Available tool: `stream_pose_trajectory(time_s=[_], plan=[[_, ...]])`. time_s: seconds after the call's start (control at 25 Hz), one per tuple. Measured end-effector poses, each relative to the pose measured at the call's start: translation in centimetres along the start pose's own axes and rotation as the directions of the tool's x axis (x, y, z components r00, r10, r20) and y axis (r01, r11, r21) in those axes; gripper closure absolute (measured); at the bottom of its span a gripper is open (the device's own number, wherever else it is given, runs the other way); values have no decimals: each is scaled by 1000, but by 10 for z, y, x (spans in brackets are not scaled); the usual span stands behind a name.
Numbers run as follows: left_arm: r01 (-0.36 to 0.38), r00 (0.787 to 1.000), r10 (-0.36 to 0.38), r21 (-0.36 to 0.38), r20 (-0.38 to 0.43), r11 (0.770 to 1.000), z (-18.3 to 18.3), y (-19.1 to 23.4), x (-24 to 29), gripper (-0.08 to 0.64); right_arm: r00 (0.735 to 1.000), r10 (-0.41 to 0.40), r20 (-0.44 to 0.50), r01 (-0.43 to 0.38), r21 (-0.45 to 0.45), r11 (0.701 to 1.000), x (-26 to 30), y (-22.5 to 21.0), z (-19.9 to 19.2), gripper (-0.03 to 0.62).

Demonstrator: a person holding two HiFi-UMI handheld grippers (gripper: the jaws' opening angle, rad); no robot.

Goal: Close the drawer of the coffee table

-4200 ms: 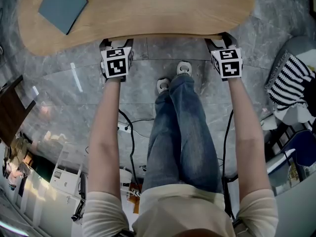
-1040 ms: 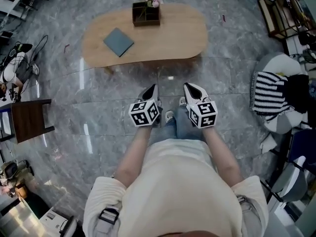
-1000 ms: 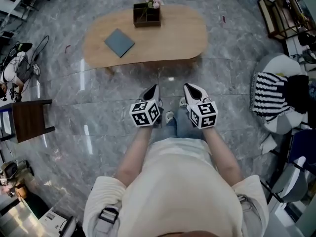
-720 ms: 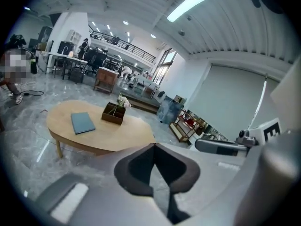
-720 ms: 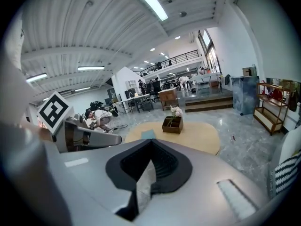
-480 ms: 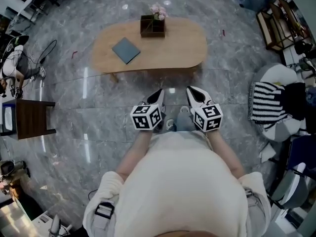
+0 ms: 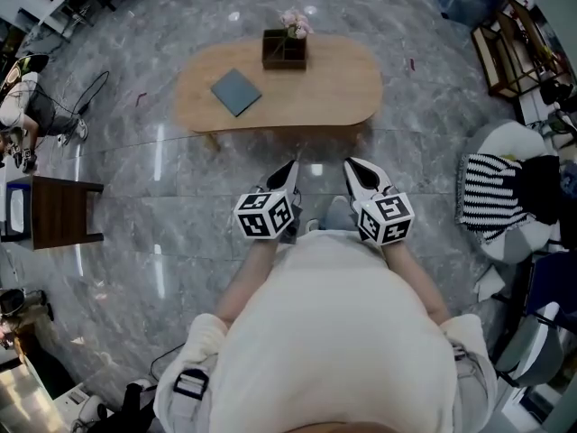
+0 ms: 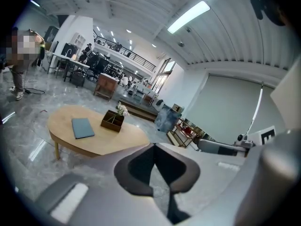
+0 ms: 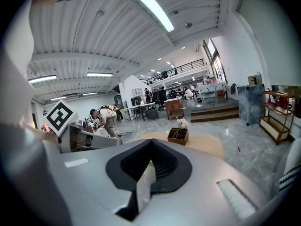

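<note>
The oval wooden coffee table stands on the marble floor ahead of me, with a blue book and a dark flower box on top. No drawer sticks out along its near edge. My left gripper and right gripper are held side by side in the air, well short of the table, both shut and holding nothing. In the left gripper view the table lies beyond the closed left gripper. The right gripper view shows the table past the closed right gripper.
A dark wooden side table stands at the left. A seat with a striped cushion is at the right, a shelf rack behind it. A person and floor cables are at far left.
Earlier both grippers were at the table's near edge with me crouched close. I have since stood up and backed off; over the last second both grippers rose and the table looks smaller.
</note>
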State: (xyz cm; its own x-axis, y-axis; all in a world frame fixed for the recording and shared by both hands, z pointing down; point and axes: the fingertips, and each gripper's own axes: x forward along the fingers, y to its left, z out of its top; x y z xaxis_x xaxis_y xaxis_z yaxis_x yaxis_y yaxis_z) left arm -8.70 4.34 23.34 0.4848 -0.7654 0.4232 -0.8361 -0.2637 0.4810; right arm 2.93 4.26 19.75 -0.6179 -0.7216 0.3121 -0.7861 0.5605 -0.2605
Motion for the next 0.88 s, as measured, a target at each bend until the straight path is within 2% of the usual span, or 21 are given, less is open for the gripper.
stream_pose_trajectory(time_s=[0.88], plan=[[54, 998, -55, 21, 37, 998, 15, -8, -6, 558, 999, 6, 41, -4, -58, 998, 2, 15, 14, 595]])
